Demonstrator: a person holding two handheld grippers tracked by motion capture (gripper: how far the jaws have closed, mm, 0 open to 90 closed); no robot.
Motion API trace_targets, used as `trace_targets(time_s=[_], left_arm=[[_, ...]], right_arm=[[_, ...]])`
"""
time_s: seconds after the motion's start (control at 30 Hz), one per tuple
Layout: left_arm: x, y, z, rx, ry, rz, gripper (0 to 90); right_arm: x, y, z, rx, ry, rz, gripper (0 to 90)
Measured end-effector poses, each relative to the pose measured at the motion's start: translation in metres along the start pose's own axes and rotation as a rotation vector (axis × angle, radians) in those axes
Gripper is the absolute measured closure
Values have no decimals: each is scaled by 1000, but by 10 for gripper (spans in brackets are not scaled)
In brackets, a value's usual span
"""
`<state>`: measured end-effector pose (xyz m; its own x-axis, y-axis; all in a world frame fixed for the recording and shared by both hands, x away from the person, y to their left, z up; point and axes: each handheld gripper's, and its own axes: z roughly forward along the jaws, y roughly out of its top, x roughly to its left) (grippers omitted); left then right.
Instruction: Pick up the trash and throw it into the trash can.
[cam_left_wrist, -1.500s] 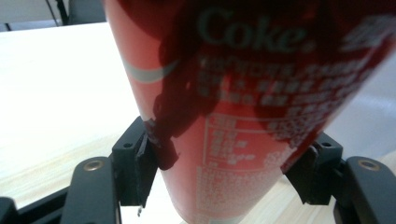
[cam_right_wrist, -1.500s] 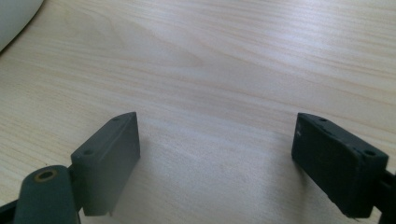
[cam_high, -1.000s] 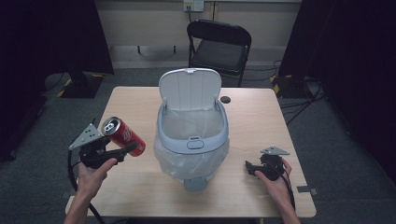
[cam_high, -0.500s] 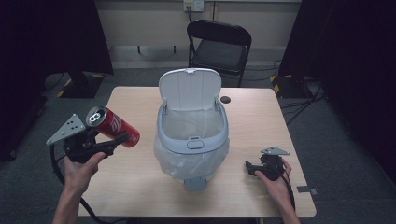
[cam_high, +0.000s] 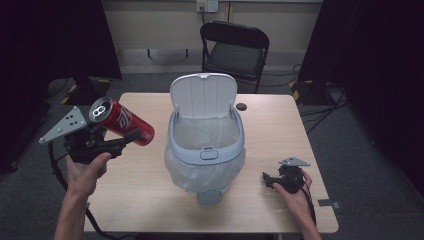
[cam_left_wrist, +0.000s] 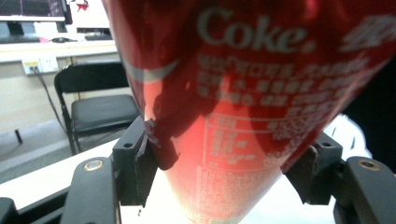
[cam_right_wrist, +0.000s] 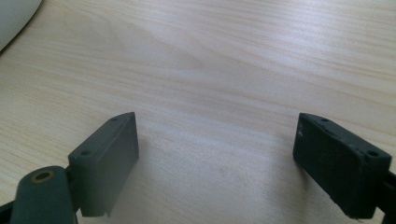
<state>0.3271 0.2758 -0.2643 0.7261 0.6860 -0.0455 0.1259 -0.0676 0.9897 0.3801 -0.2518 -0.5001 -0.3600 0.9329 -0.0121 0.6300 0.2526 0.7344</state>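
Note:
A red Coke can (cam_high: 122, 121) (cam_left_wrist: 243, 107) is clamped between the jaws of my left gripper (cam_high: 131, 136) (cam_left_wrist: 224, 165), held in the air above the table's left edge, its open top facing up and left. A pale blue bin (cam_high: 206, 145) with a clear liner and its lid raised stands in the middle of the table, to the right of the can. My right gripper (cam_high: 269, 179) (cam_right_wrist: 217, 163) rests low over the wood at the front right, jaws wide apart with nothing between them.
The wooden table (cam_high: 150, 200) has bare wood at front left and along the right side. A small dark round thing (cam_high: 242, 106) lies behind the bin. A black folding chair (cam_high: 234, 50) stands beyond the far edge. A cable (cam_high: 57, 170) hangs from the left gripper.
My left gripper has risen with the can and drifted a little left, away from the tabletop. The right hand has kept still.

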Motion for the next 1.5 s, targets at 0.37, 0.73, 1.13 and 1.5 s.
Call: trace_targets(time_s=[0.37, 0.73, 1.13, 1.5], left_arm=[[-17, 28, 19, -48, -73, 22, 342], [-37, 40, 54, -43, -166, 28, 342], [-48, 47, 116, 76, -258, 39, 337], [-56, 47, 148, 209, -309, 70, 316]], right_arm=[[0, 0, 0, 0, -1, 1, 130], [0, 0, 0, 0, -1, 1, 130], [0, 0, 0, 0, 1, -2, 130], [0, 0, 0, 0, 3, -4, 129]])
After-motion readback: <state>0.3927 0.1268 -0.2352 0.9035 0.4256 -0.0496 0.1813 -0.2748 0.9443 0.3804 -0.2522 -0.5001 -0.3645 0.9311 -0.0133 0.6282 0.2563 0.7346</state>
